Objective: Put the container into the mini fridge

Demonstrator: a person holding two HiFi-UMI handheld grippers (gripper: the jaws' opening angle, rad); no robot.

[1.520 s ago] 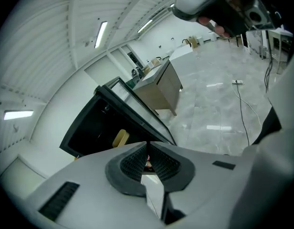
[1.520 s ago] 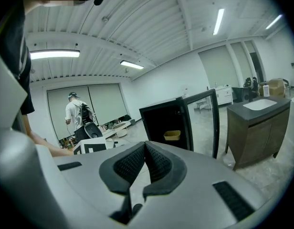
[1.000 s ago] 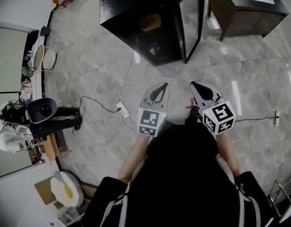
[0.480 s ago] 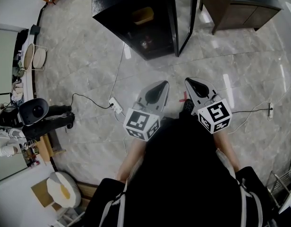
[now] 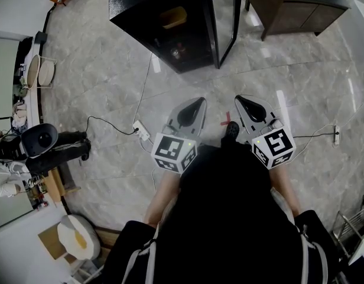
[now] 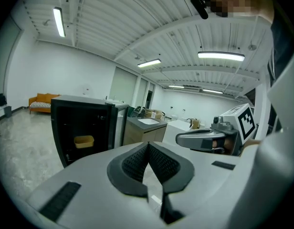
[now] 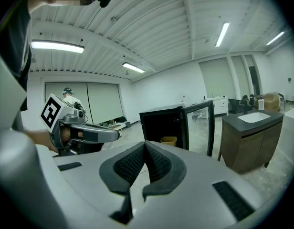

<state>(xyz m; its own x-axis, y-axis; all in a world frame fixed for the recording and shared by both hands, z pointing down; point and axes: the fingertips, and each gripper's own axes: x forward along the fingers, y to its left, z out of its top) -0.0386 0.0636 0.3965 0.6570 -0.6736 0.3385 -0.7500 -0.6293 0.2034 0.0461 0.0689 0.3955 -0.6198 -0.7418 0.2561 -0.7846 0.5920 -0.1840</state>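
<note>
Marble floor [image 5: 99, 87] separates the mini fridge [image 5: 135, 7], its door [image 5: 228, 16] open and the yellow container [image 5: 173, 18] inside, from two empty, pinched-together grippers; that container lies ahead, nearer the left gripper [image 5: 197, 104] than the right gripper [image 5: 243, 102].

Tan container [image 5: 173, 18], apparently on shelf, inside open mini fridge [image 5: 140, 7]

Glossy marbled floor [image 5: 99, 70], matt black mini fridge [image 5: 140, 5] with glass door [image 5: 226, 16]

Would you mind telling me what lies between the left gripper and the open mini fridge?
In the head view, only bare marble floor separates the left gripper from the mini fridge; a white cable runs alongside.
</note>
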